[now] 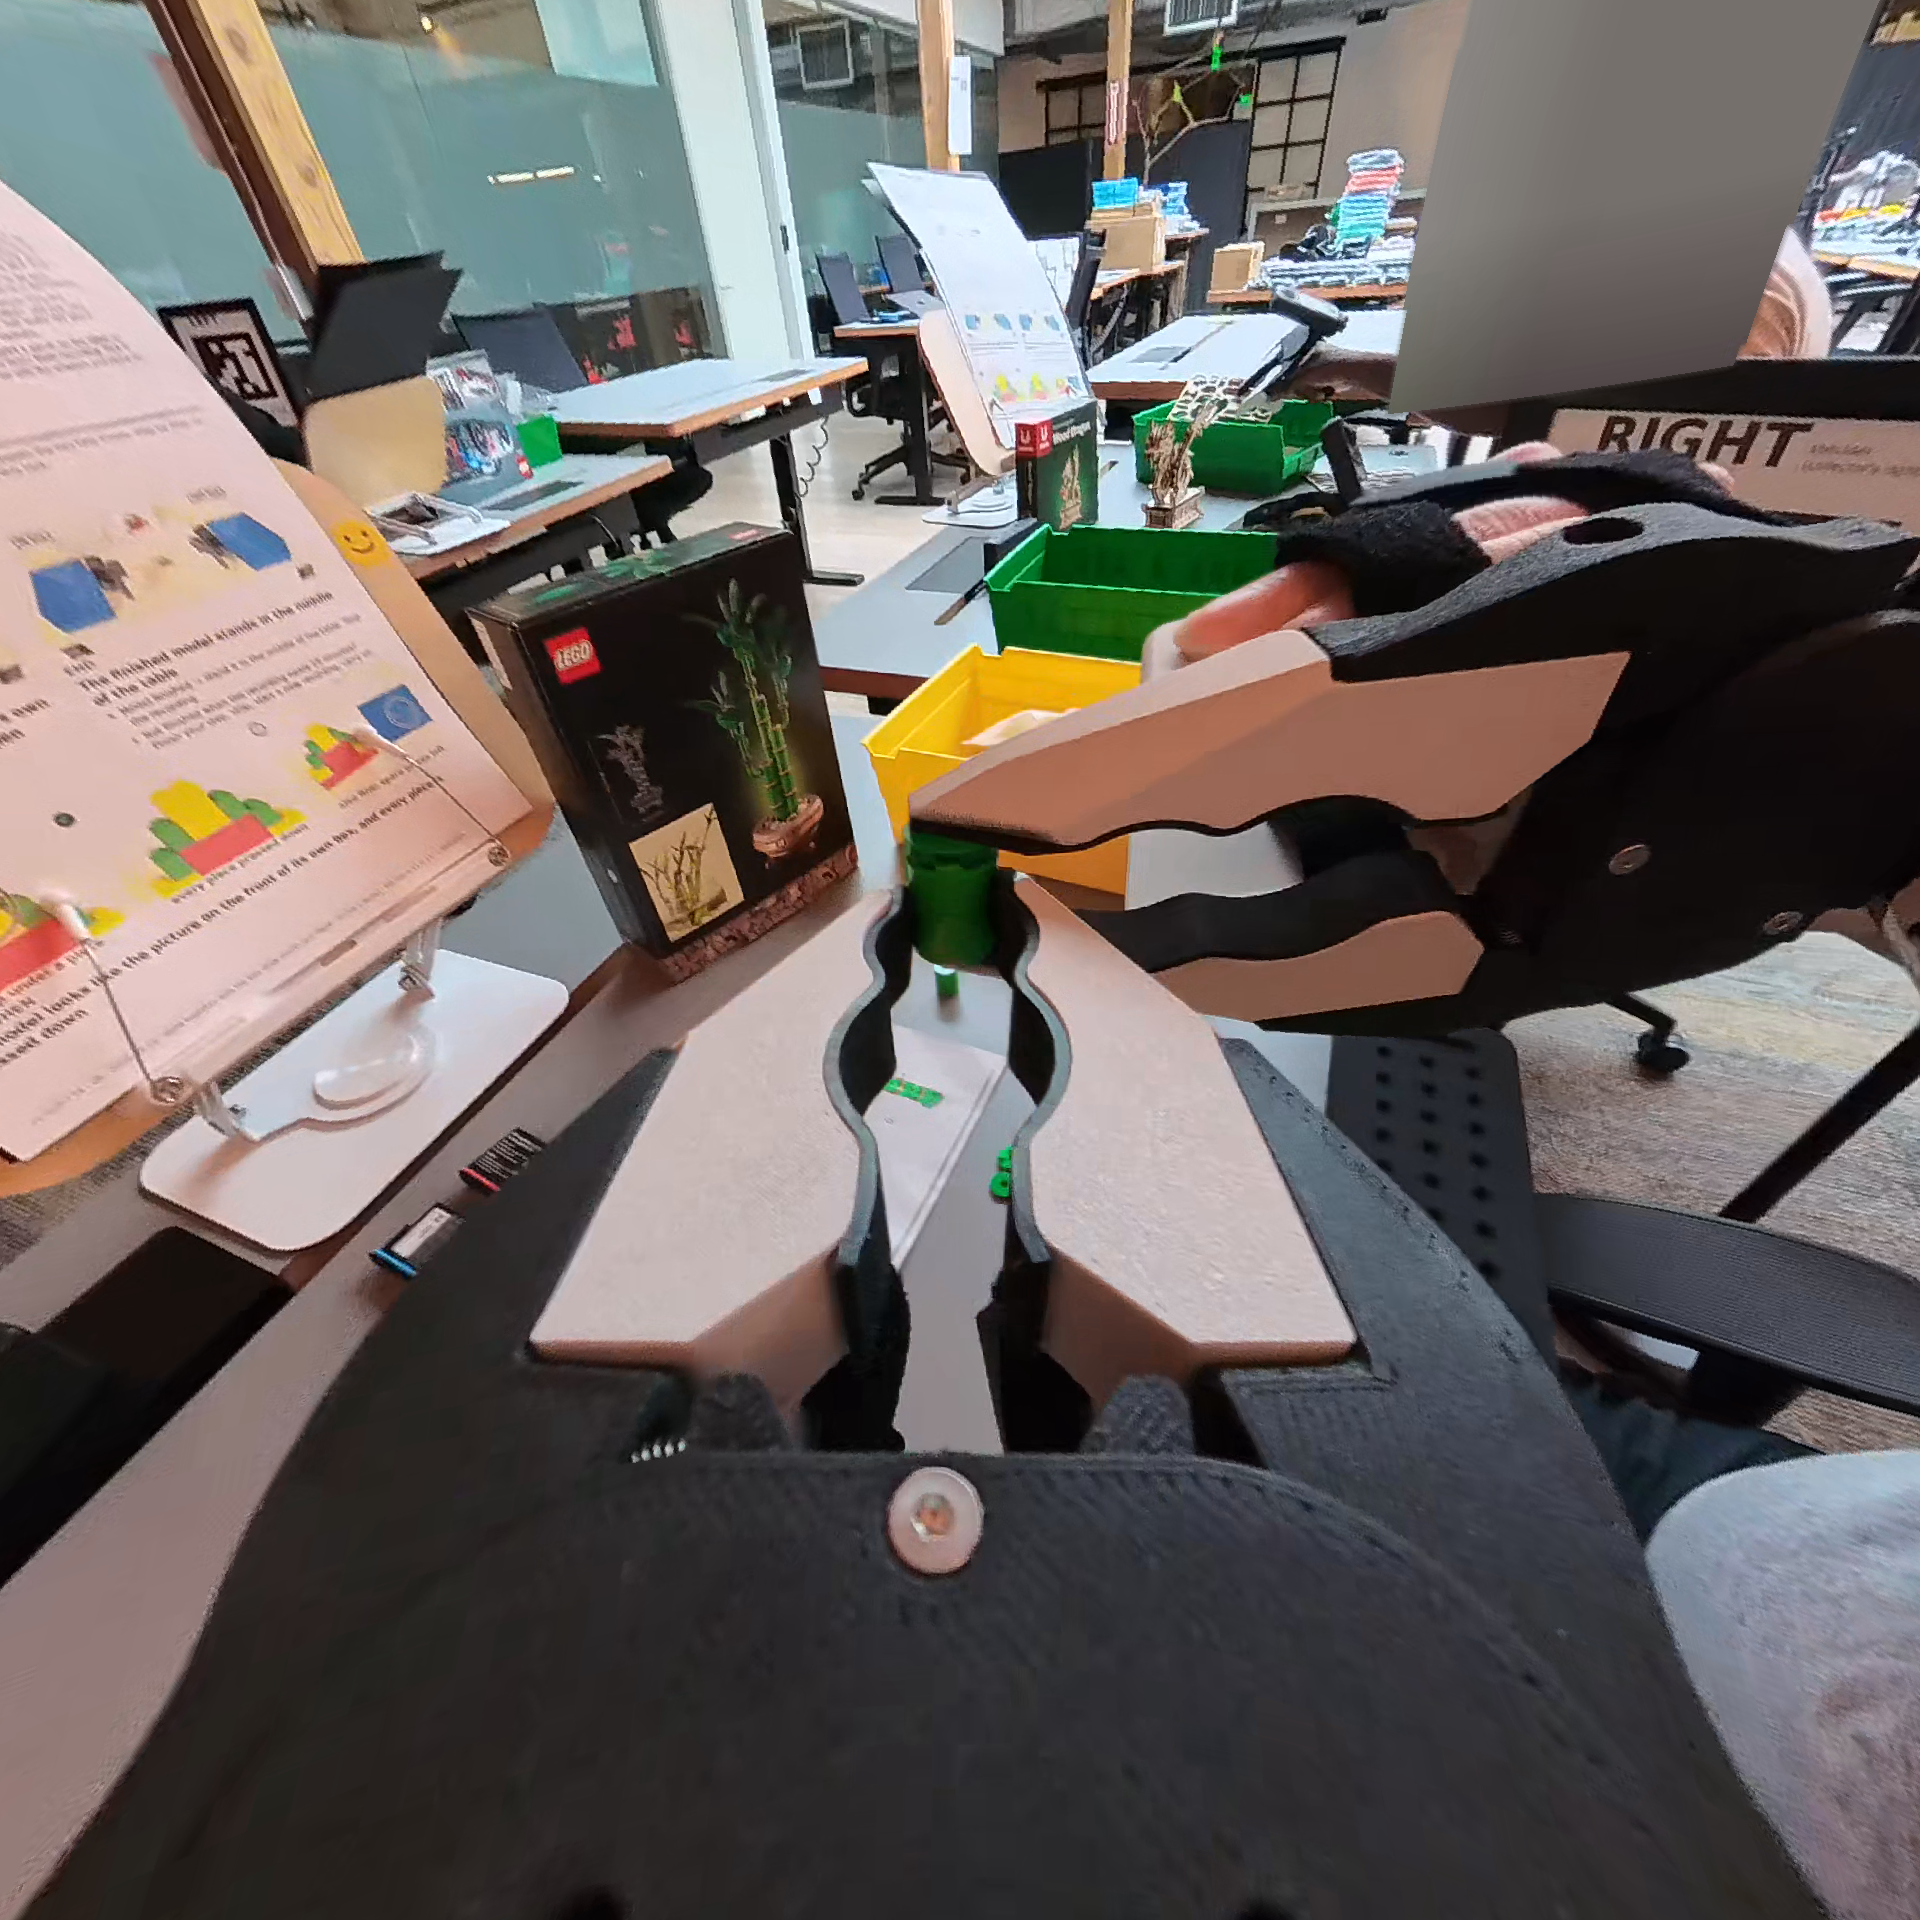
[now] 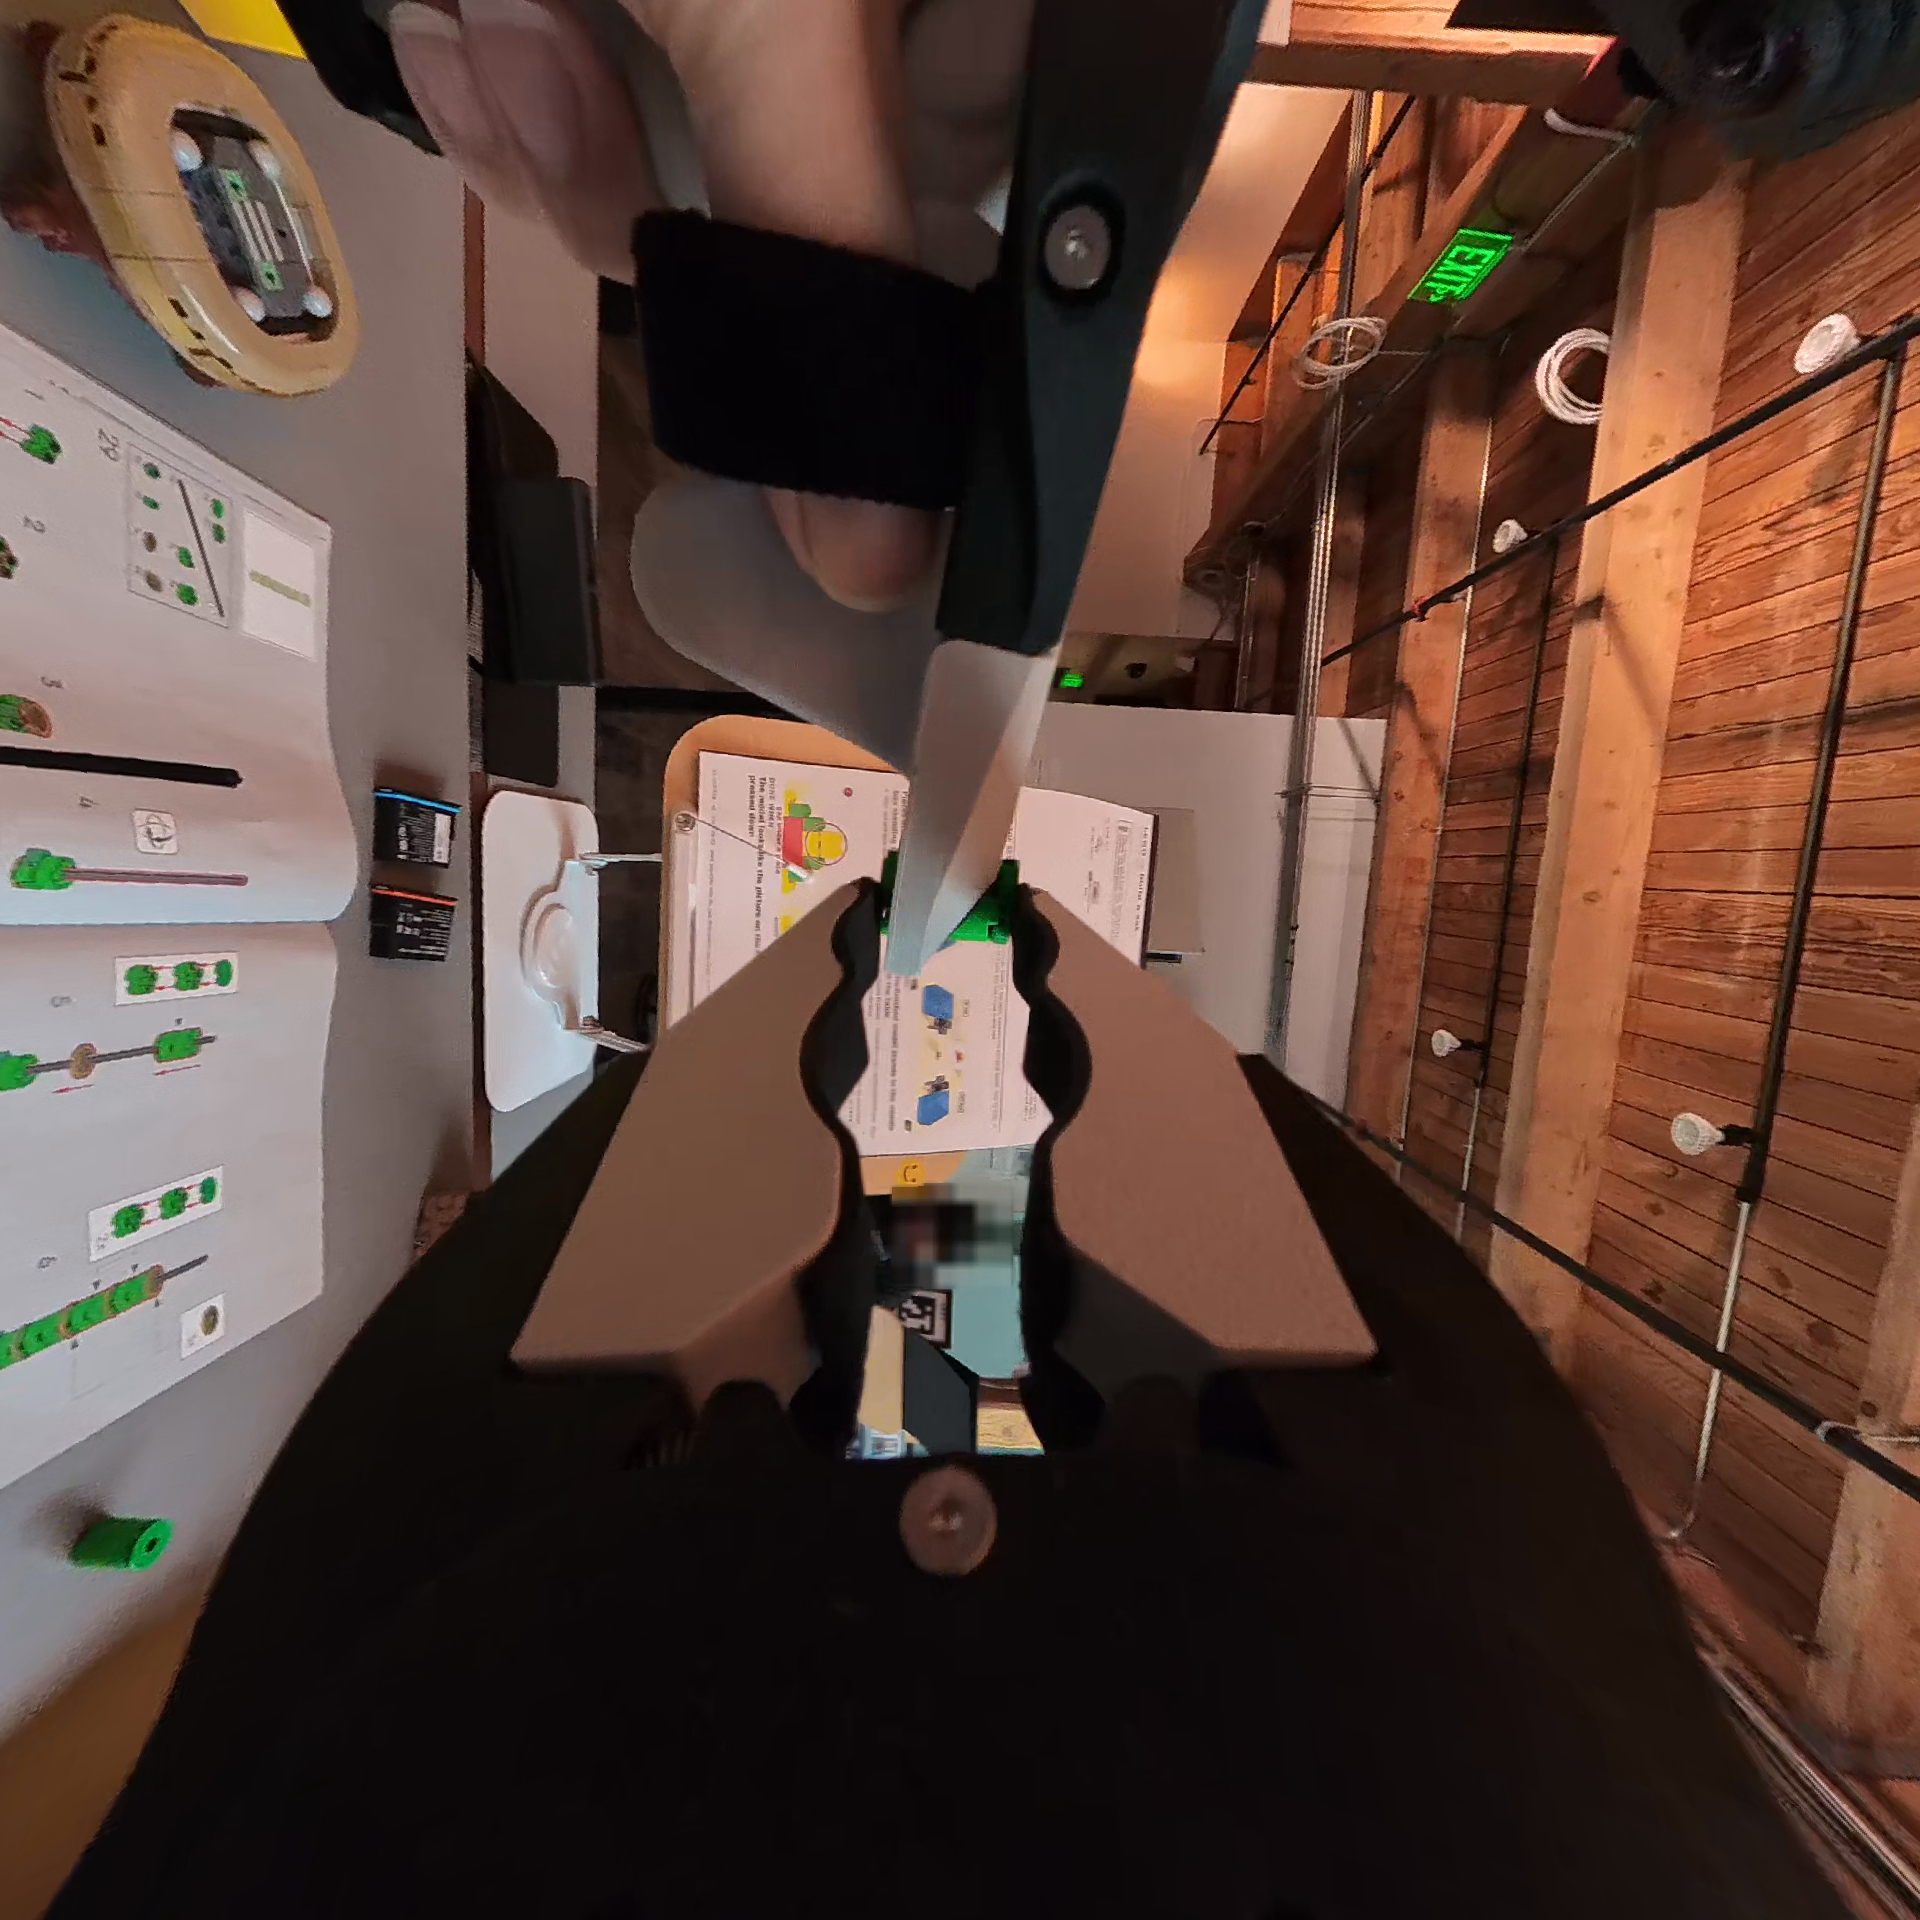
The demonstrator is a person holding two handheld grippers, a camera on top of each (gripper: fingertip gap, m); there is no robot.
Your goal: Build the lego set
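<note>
Item: green stalk piece (image 1: 948,902), held off the table right of the set's box (image 1: 665,727). My left gripper (image 1: 951,914) clenches its lower part; my right gripper (image 2: 948,904) clenches its top end.

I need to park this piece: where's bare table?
Bare grey table lies between the booklet and the table edge, past the two black packs toward the loose green piece; a patch sits between the tan pot and the booklet. Crowded around the yellow bin and Lego box.
</note>
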